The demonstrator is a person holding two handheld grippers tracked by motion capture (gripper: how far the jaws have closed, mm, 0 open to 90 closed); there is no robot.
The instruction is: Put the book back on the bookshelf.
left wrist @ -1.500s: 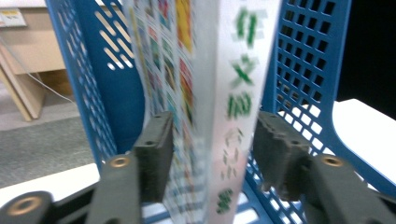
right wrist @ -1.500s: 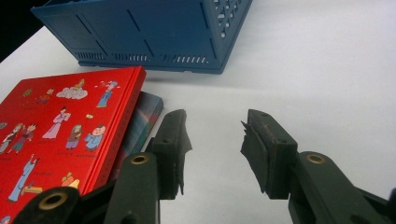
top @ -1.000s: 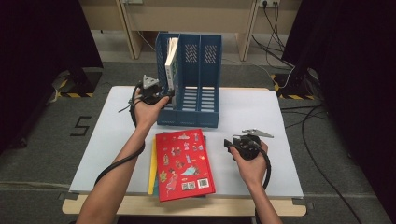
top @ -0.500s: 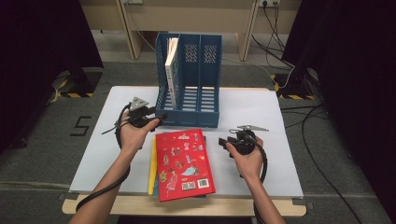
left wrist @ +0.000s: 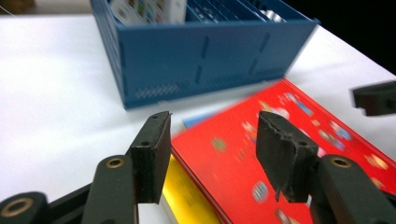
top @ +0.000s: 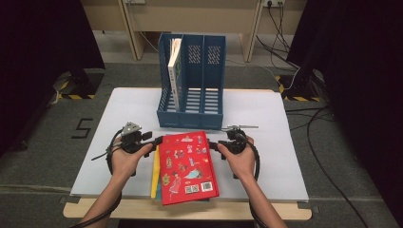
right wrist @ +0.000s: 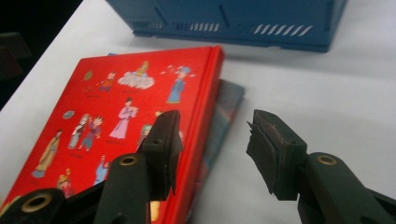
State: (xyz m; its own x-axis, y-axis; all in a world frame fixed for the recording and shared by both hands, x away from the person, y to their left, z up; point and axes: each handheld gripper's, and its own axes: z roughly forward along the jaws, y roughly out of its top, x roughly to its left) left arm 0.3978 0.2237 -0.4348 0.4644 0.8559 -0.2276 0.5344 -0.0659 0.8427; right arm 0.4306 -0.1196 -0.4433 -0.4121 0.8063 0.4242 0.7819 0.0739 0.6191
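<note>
High view: both tongs [top: 159,139] [top: 214,144] flanking red book [top: 187,166].

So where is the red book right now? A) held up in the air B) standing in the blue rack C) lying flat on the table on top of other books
C: the red book lies flat on the stack, between both open grippers, in front of the blue file rack.

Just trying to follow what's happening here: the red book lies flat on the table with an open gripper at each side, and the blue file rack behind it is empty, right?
Not quite. The blue file rack is not empty: a book stands upright in its left compartment, as the high view shows. The rest holds: the red book lies flat, with the left gripper and right gripper open beside it.
</note>
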